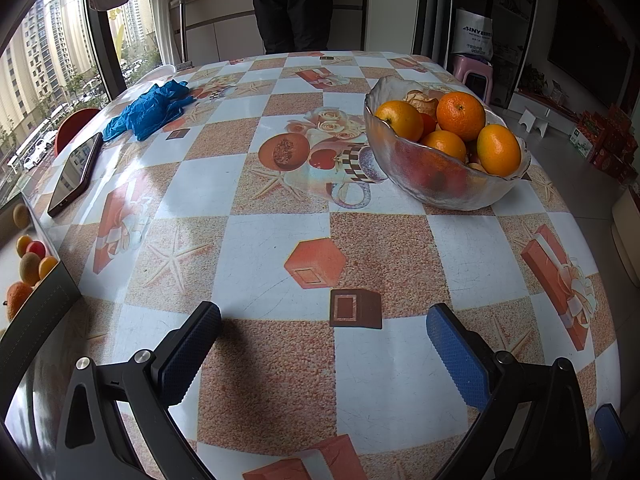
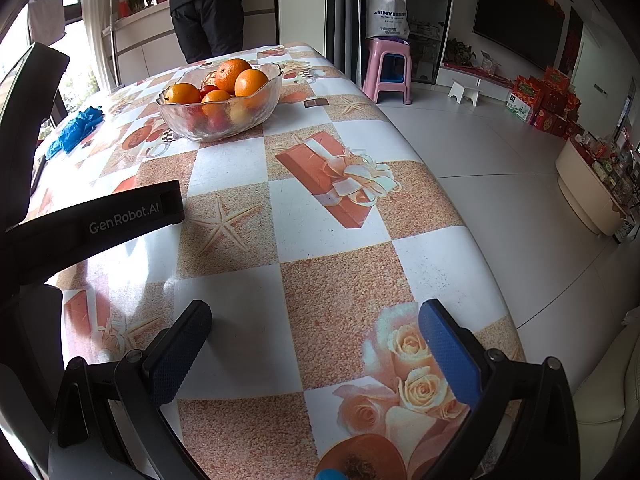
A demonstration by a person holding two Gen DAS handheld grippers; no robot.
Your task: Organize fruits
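- We have the table filling both views, covered in a checked cloth printed with gift boxes, starfish and roses.
- A person in dark clothes stands beyond the far edge at 12 o'clock, back to us, well apart from the work.
- The glass bowl sits on the cloth at about 1 o'clock from our left gripper, and at about 11 o'clock from our right gripper. So it lies between the two lines of sight, ahead of both.
- The oranges are heaped in the bowl above its rim, with something red lower down among them; the topmost one looks easiest to reach.
- We judge the left gripper the nearer of the two, since the bowl looms larger in its view. Bare cloth lies between either tool and the bowl.
- More fruit shows at 9 o'clock past the table's left edge in the left view; what it rests on we cannot tell.
- Blue gloves lie at 11 o'clock, and a phone at 10 o'clock, both clear of the path.
- Both grippers have their blue pads spread wide and hold nothing.
- A reach forward and slightly inward should bring either tool to the bowl.
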